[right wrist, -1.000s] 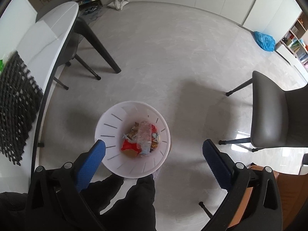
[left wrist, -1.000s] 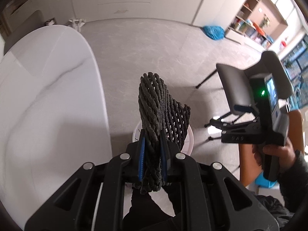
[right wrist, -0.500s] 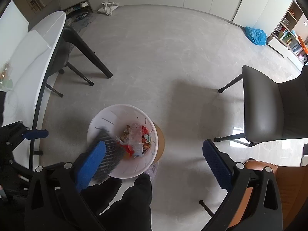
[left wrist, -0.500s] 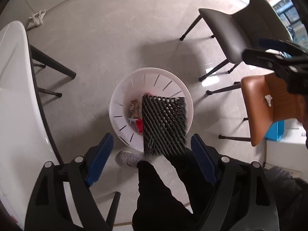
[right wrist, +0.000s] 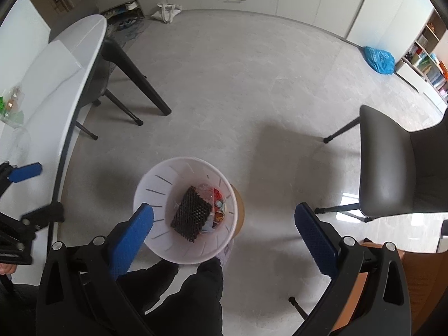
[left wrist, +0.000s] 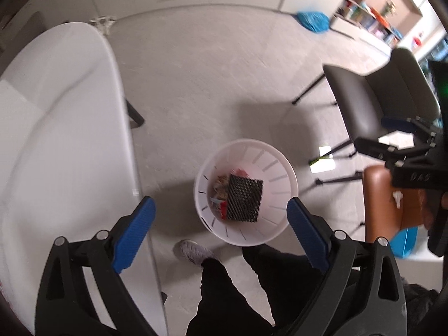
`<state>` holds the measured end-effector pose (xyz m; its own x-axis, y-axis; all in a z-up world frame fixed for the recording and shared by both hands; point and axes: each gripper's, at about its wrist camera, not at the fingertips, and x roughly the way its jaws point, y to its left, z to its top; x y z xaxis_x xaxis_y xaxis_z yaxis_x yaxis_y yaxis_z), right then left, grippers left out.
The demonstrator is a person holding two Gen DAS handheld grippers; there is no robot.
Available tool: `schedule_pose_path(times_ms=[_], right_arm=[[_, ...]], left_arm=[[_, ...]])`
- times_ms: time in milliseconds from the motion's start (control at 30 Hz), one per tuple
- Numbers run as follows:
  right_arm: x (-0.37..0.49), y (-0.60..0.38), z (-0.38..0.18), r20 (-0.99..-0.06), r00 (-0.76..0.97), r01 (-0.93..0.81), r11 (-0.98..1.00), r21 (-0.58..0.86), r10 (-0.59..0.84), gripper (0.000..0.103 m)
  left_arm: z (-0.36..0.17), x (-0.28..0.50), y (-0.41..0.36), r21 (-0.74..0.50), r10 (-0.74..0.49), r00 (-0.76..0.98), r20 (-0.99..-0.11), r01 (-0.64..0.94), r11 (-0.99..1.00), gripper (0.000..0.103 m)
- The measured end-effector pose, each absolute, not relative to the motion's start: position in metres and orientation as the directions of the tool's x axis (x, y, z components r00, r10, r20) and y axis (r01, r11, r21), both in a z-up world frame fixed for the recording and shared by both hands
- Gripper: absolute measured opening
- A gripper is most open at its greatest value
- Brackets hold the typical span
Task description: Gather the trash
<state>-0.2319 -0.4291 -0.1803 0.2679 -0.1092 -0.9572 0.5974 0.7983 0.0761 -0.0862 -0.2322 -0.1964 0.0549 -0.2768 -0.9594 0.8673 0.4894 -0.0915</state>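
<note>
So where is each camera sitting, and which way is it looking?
Left wrist: sits on the left gripper, looking steeply down at the white bin beside the table; black trouser legs and a shoe show.
Right wrist: sits on the right gripper, also looking down at the bin; trouser legs show.
Both see the bin, the black mesh inside it, the table and the grey chair.

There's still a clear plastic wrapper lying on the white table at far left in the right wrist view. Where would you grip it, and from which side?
Probably from above, pinching the crumpled clear wrapper at its raised bunched middle. It lies low on the white table, near the table's edge, so a sideways approach offers little to catch. Details are too small to say more.
</note>
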Motion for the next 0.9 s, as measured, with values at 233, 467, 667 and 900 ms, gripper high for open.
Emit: schedule_pose_path(times_ms=[233,467,667,900], right_arm=[[-0.178,-0.383,-0.142,-0.928,0.363,0.425,0.901,0.088,-0.081,0.1],[-0.104,-0.312,-0.061,-0.835,0.55,0.174,0.98,0.098,-0.014,0.1],[-0.07,-0.247,0.035,-0.669,0.741,-0.018,0.998,0.061,0.055,0.1],[-0.059,-0.203,0.101,-0.545,0.824,-0.157,0.987,0.047,0.157,0.101]], left_arm=[[-0.129,-0.056,-0.182,-0.037,-0.335,0.255,-0.907,0.744,0.667,0.094],[-0.037,-0.033,-0.096,0.06,-0.272,0.553,-0.788,0.508,0.859,0.095],[0.049,-0.04,-0.025,0.13,-0.117,0.776,-0.619,0.249,0.96,0.095],[0.107,-0.053,0.03,0.095,0.03,0.873,-0.487,0.018,0.995,0.095]])
